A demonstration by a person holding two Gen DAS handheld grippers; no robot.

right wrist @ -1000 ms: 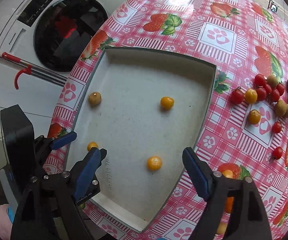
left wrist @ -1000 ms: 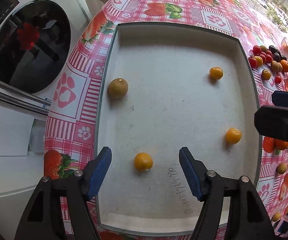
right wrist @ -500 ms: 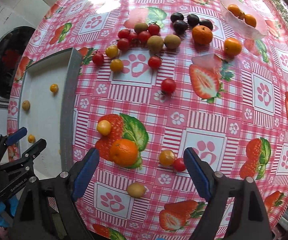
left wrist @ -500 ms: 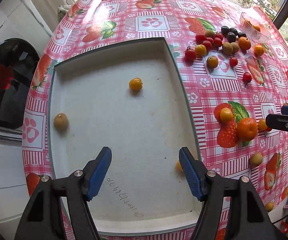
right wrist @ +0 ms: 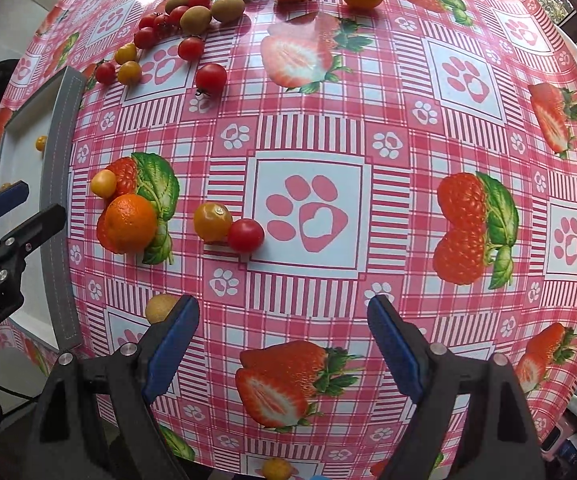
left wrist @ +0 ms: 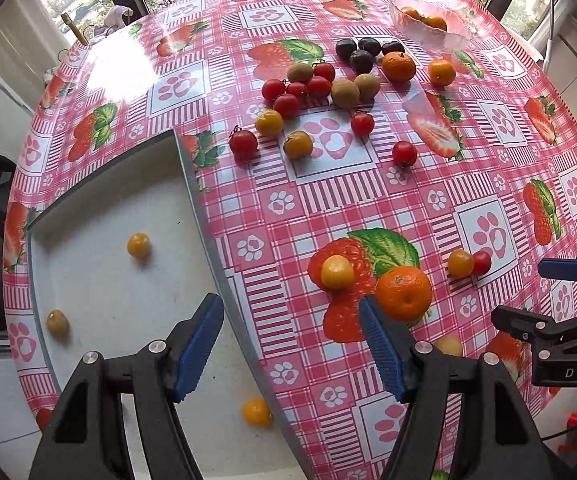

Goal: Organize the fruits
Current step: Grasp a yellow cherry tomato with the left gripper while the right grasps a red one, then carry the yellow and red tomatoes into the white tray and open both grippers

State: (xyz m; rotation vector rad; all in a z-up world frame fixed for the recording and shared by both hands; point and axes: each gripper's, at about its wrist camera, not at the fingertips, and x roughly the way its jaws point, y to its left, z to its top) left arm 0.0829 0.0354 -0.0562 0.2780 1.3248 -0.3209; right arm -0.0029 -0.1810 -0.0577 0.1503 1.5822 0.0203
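Both my claws hang wide and empty over the fruit-strewn counter, between picks.

My left claw (left wrist: 290, 338) straddles the right rim of the grey tray (left wrist: 204, 216), where small yellow fruits (left wrist: 139, 245) and one brownish fruit already lie; my right claw (right wrist: 284, 330) hovers above bare pink strawberry-print cloth. Nearest loose fruit: a mandarin (left wrist: 403, 293) just beside my left claw's right finger, a yellow tomato (right wrist: 212, 222) touching a red tomato (right wrist: 245, 235), and a small brown fruit (right wrist: 160, 308) partly hidden by my right claw's left finger. More lies in a cluster far across. I judge the next pick wants centring on one fruit, closing gently so round fruit does not roll. Readable writing: "DAS" on the right claw's body, "nRobot.AI" on the left's.
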